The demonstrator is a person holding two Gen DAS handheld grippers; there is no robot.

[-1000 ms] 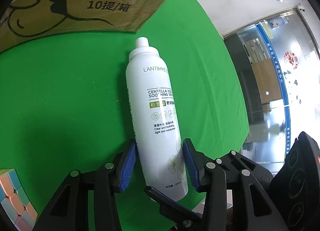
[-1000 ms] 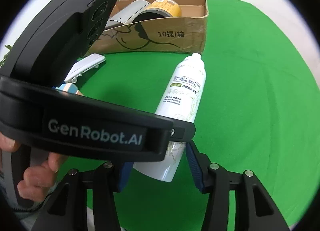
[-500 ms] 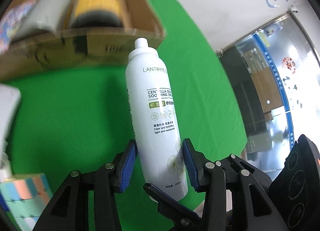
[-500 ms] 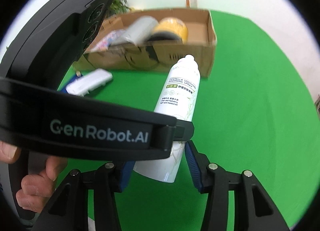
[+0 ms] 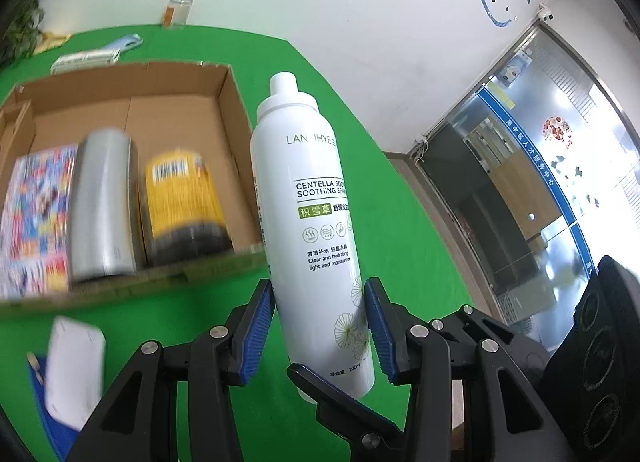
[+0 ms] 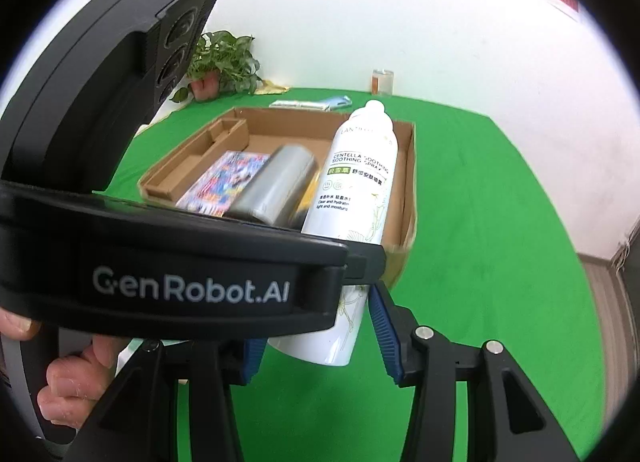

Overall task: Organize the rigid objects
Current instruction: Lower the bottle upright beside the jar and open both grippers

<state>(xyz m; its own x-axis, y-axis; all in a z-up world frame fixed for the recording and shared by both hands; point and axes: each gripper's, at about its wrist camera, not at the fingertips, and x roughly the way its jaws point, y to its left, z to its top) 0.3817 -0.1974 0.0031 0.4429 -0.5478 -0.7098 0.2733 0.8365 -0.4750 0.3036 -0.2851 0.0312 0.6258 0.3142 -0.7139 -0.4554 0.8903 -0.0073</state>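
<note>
My left gripper point(image 5: 318, 326) is shut on a white spray bottle point(image 5: 308, 214) and holds it lifted above the green table, nozzle toward the cardboard box point(image 5: 224, 102). The right wrist view shows the same bottle point(image 6: 356, 186) over the box's right part point(image 6: 408, 182). My right gripper point(image 6: 316, 334) stands around the bottle's base; its right blue pad is apart from the bottle and its left pad is partly hidden by the left gripper's body. The box holds a silver cylinder point(image 5: 102, 202), a yellow can point(image 5: 184, 198) and a colourful pack point(image 5: 36, 214).
A white object point(image 5: 74, 370) lies on the green cloth in front of the box. Behind the box are a flat packet point(image 6: 308, 103), a glass jar point(image 6: 382, 82) and a potted plant point(image 6: 224, 62). The table's right edge drops off to the floor point(image 6: 600, 274).
The left gripper has lifted the bottle off the table and carried it up toward the box. The box's inside has come into view in both cameras.
</note>
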